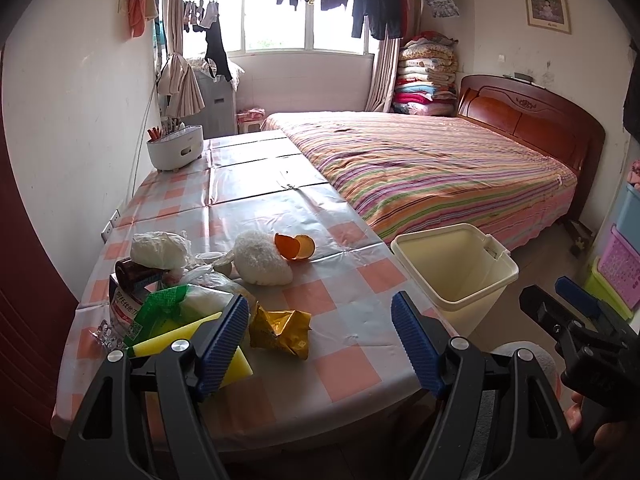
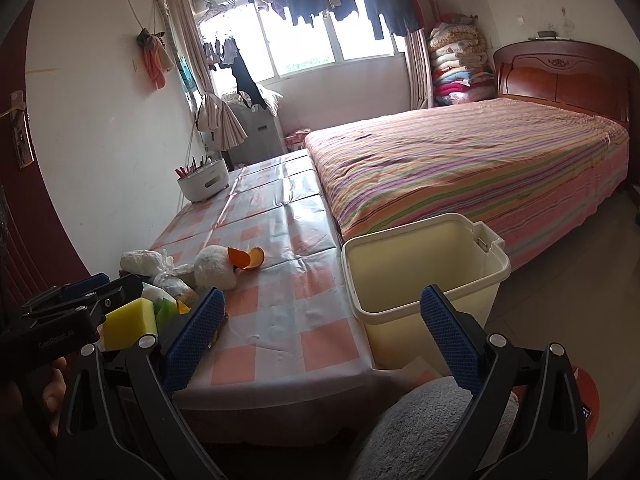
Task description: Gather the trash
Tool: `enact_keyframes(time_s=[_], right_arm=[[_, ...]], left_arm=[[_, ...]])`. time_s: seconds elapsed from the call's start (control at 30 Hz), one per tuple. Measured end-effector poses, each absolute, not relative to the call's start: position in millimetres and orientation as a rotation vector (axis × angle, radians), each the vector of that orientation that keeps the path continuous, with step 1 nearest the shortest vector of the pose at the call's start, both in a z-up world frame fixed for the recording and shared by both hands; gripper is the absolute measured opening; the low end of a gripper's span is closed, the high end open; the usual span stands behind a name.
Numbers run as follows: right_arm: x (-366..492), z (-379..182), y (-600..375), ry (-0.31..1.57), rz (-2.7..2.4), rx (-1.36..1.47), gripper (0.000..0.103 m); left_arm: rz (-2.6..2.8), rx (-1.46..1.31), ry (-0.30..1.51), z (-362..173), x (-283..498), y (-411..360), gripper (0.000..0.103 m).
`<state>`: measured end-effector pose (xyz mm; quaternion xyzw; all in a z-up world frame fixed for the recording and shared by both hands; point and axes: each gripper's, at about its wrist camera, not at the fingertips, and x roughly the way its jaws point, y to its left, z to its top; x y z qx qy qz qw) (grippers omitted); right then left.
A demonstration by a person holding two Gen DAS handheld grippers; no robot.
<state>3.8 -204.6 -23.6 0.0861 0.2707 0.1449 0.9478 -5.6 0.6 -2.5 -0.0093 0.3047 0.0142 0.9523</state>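
Note:
A pile of trash lies at the near left of the checked table (image 1: 340,292): a crumpled gold wrapper (image 1: 280,330), an orange peel (image 1: 296,246), a white fluffy lump (image 1: 262,258), a white wad (image 1: 160,248), a brown bottle (image 1: 136,274), a green-and-white bag (image 1: 176,304) and a yellow sponge (image 1: 236,364). A cream bin (image 1: 456,264) stands empty on the floor against the table's right edge. My left gripper (image 1: 320,344) hangs open just short of the gold wrapper, touching nothing. My right gripper (image 2: 322,338) is open between the table corner and the bin (image 2: 424,268), holding nothing.
A bed with a striped cover (image 1: 440,168) runs along the table's far right side. A white utensil holder (image 1: 176,148) sits at the table's far left by the wall. Coloured baskets (image 1: 620,268) stack at the right. A grey fuzzy cushion (image 2: 432,420) lies below the right gripper.

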Motion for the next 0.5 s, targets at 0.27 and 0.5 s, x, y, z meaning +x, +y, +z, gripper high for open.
enact_keyframes(time_s=[0.27,0.5], right_arm=[[4.0,-23.2,-204.5,0.554,0.295,0.175,0.097],[3.4,-23.0,-205.0,0.551,0.291,0.174,0.097]], left_arm=[[0.027,-0.017,0.624,-2.1,-5.7,1.1,0.072],[0.027,-0.017,0.628,-2.1,-5.0,-0.2,0.072]])
